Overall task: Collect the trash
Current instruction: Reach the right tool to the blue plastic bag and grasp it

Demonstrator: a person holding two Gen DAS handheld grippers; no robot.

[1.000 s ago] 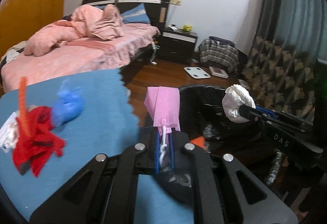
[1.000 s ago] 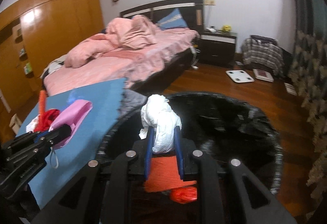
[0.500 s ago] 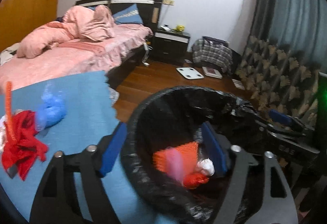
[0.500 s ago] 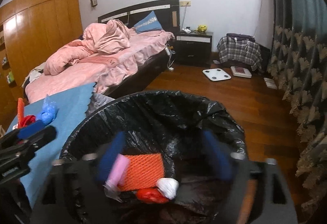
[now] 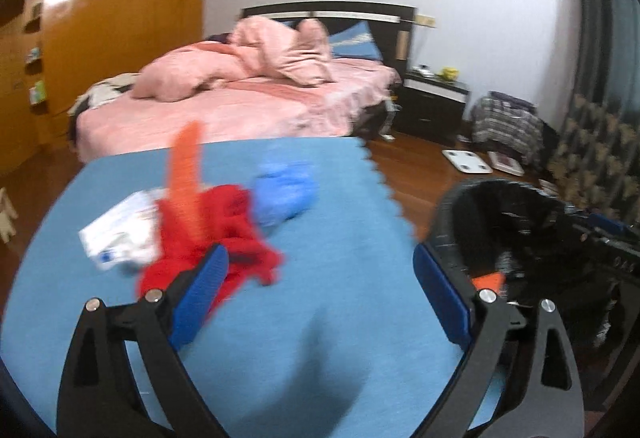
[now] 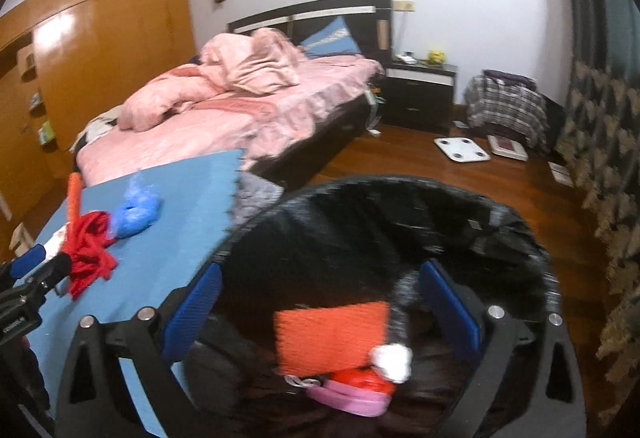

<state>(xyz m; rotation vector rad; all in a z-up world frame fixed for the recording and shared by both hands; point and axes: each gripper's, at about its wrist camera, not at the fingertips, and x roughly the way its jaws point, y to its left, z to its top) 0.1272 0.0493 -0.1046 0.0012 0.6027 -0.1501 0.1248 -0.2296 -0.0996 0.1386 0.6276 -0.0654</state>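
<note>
left wrist view: left gripper (image 5: 318, 290), fingers spread and empty, over the blue counter (image 5: 340, 318); red trash (image 5: 224, 234) lies near-left. right gripper (image 6: 320, 308), fingers spread, hangs over the bin (image 6: 400, 206). risk: tangled scraps snag together.

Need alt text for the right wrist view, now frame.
The open right gripper hangs over a black-lined trash bin holding an orange mesh piece, a white wad, red plastic and a pink mask. Left of it, red netting and a blue bag lie on a blue mat, with a pink bed behind.
</note>
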